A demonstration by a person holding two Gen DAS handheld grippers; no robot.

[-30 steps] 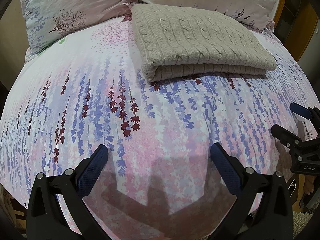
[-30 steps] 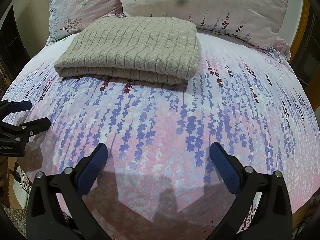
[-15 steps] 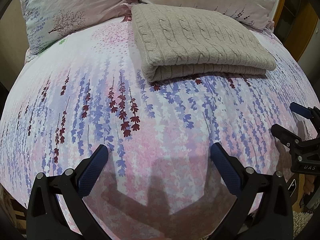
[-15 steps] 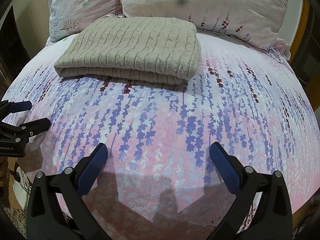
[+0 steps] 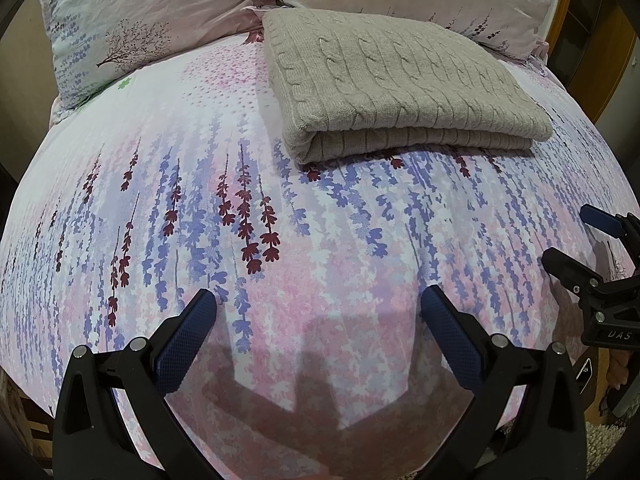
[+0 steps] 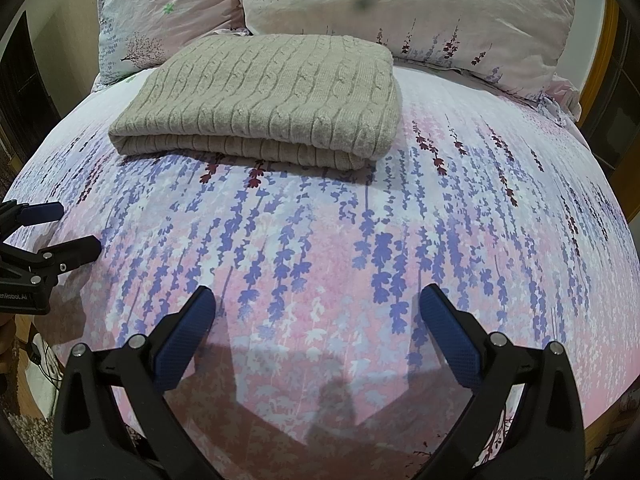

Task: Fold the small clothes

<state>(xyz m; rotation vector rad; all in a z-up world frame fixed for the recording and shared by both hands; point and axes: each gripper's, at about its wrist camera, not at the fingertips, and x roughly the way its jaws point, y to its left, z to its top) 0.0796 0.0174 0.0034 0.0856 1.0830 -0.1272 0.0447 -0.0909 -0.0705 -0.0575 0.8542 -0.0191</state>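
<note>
Two grippers hung over the near edge of the bed, and I had nothing clamped in either. My left gripper (image 5: 318,312) stood with its blue-padded black jaws wide apart above the floral pink and lilac bedsheet (image 5: 200,200), and my right gripper (image 6: 316,308) stood the same way, jaws spread and empty over the same sheet. From the left wrist view I saw the right gripper at the right edge of the frame, apart there too; from the right wrist view the left gripper showed at the left edge.

The beige cable-knit sweater (image 5: 396,88), folded into a thick rectangle, lay flat on the sheet toward the head of the bed, well apart from both grippers, its folded edge facing me. Its far side lay just beside two floral pillows (image 6: 400,8) propped at the headboard end; I could not tell if they touched. Both grippers' shadows fell on the sheet under the jaws.
</note>
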